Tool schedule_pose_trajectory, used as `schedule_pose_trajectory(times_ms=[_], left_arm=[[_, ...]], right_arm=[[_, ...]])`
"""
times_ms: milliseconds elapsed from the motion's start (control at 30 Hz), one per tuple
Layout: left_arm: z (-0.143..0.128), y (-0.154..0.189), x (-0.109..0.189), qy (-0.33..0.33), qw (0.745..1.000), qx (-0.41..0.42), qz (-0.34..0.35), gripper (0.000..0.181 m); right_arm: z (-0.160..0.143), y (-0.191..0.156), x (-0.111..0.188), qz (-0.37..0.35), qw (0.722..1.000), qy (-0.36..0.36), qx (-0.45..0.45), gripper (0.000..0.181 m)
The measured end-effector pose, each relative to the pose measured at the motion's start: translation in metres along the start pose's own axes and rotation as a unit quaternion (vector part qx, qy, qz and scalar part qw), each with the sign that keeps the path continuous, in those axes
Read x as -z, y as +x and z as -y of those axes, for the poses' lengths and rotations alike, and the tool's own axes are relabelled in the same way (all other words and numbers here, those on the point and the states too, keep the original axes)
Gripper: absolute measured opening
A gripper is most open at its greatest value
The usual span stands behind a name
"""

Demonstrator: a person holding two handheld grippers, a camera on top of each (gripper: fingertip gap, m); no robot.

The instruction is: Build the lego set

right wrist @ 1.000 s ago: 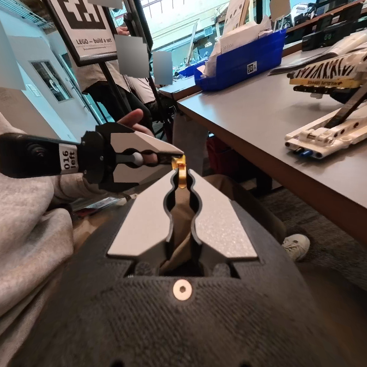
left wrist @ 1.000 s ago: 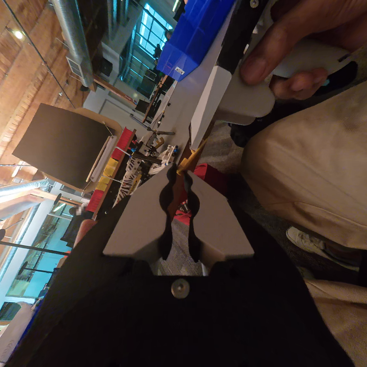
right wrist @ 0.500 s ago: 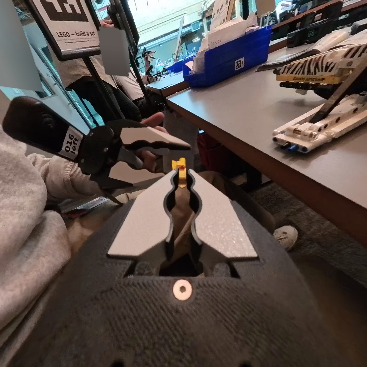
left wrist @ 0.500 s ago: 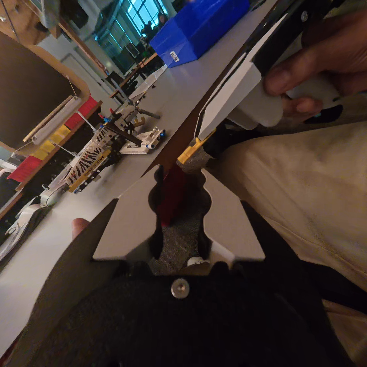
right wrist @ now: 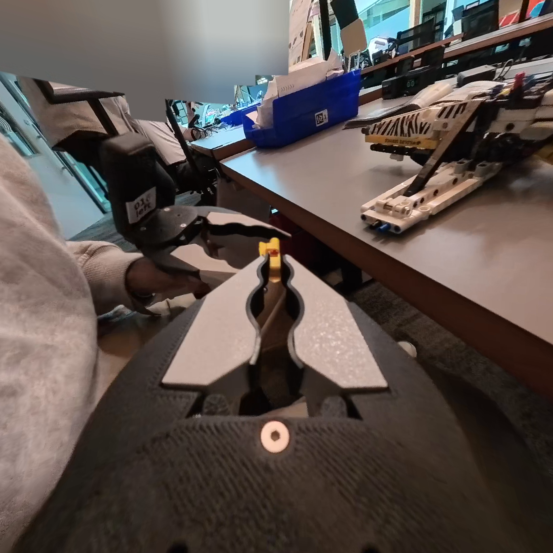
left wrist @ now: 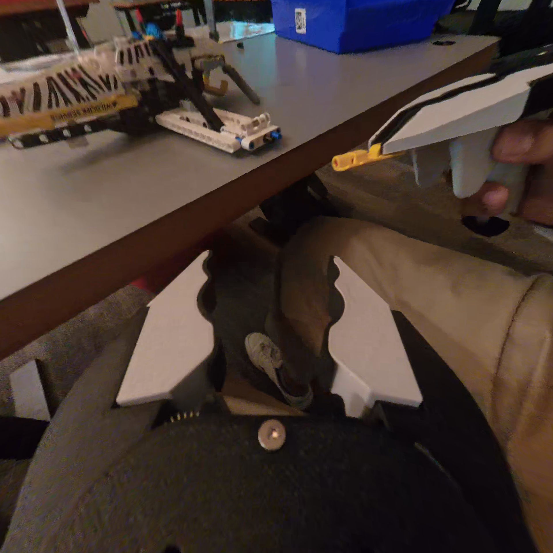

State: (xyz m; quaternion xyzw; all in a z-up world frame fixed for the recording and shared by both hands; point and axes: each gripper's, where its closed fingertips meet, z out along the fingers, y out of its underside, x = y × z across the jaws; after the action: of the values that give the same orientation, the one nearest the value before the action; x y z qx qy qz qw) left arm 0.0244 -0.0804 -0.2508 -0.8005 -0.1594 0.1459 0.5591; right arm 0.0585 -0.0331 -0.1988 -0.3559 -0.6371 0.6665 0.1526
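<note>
- The grey table is my landmark; I sit at its near edge with both grippers held off it, over my lap.
- On the table, well in from that edge, sits the zebra-striped lego model, with its white beam assembly lying closest to the edge. A blue bin stands farther back.
- My left gripper hangs below the table edge, jaws spread wide with nothing between them.
- My right gripper is clenched on a small yellow connector piece, which sticks out past the fingertips, just off the table edge.
- As I judge it, the next step is carrying this piece to the model. I should keep the pinch firm, line the exposed end up with its hole, and steady the model with the free left gripper.
</note>
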Motion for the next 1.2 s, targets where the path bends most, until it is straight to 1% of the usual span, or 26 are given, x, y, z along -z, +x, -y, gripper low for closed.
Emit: schedule_pose_trajectory(times_ms=[67,133,167,200,267,300,333,400,467,500,567,600,633,700,733,800,867,1033,1200], left_arm=[[-0.008,-0.005,-0.007,-0.01,0.999,0.031,-0.009,0.073],[-0.003,-0.013,-0.014,0.016,0.998,0.054,-0.007,0.068],[0.007,-0.016,-0.015,0.045,0.997,0.059,-0.011,0.056],[0.02,-0.019,-0.014,0.08,0.995,0.054,-0.016,0.039],[0.048,-0.022,-0.012,0.156,0.988,0.008,-0.02,0.021],[0.059,-0.023,-0.013,0.175,0.984,-0.018,-0.015,0.016],[0.069,-0.026,-0.015,0.184,0.982,-0.034,-0.011,0.015],[0.086,-0.024,-0.019,0.189,0.981,-0.028,-0.03,0.017],[0.099,-0.024,-0.021,0.186,0.981,0.01,-0.052,0.022],[0.1,-0.024,-0.023,0.168,0.983,0.035,-0.062,0.026],[0.093,-0.018,-0.029,0.12,0.984,0.087,-0.1,0.037],[0.087,-0.011,-0.031,0.089,0.981,0.11,-0.132,0.037],[0.082,-0.004,-0.029,0.067,0.976,0.131,-0.162,0.037],[0.083,0.005,-0.025,0.056,0.964,0.165,-0.201,0.038],[0.086,0.003,-0.023,0.067,0.962,0.171,-0.201,0.038],[0.088,-0.007,-0.022,0.087,0.966,0.17,-0.176,0.038],[0.081,-0.013,-0.022,0.077,0.972,0.155,-0.158,0.039],[0.066,-0.009,-0.028,0.046,0.988,0.087,-0.122,0.043],[0.062,-0.007,-0.031,0.039,0.993,0.04,-0.102,0.042]], right_arm=[[0.004,0.001,0.001,0.005,1.0,0.013,0.0,0.005],[0.013,0.001,0.002,0.025,0.999,0.048,-0.009,0.005],[0.02,0.001,0.002,0.037,0.997,0.067,-0.016,0.005],[0.027,0.002,0.003,0.046,0.995,0.086,-0.021,0.005],[0.045,0.007,0.006,0.061,0.992,0.108,-0.011,0.005],[0.057,0.011,0.009,0.057,0.991,0.12,0.006,0.004],[0.074,0.015,0.015,0.05,0.989,0.139,0.026,0.004],[0.106,0.02,0.025,0.042,0.983,0.171,0.061,0.005],[0.12,0.029,0.027,0.02,0.982,0.161,0.097,0.005],[0.122,0.037,0.026,0.001,0.982,0.15,0.111,0.005],[0.122,0.05,0.024,-0.02,0.983,0.136,0.121,0.005],[0.121,0.053,0.022,-0.017,0.985,0.132,0.113,0.005],[0.121,0.055,0.019,-0.003,0.987,0.128,0.097,0.005],[0.12,0.054,0.014,0.031,0.99,0.122,0.058,0.005],[0.118,0.056,0.011,0.041,0.992,0.113,0.044,0.005],[0.107,0.06,0.004,0.044,0.996,0.075,0.028,0.005],[0.091,0.06,0.0,0.038,0.998,0.038,0.028,0.005],[0.065,0.056,-0.005,0.029,0.999,-0.009,0.033,0.005],[0.039,0.053,-0.015,0.029,0.997,-0.059,0.039,0.005]])
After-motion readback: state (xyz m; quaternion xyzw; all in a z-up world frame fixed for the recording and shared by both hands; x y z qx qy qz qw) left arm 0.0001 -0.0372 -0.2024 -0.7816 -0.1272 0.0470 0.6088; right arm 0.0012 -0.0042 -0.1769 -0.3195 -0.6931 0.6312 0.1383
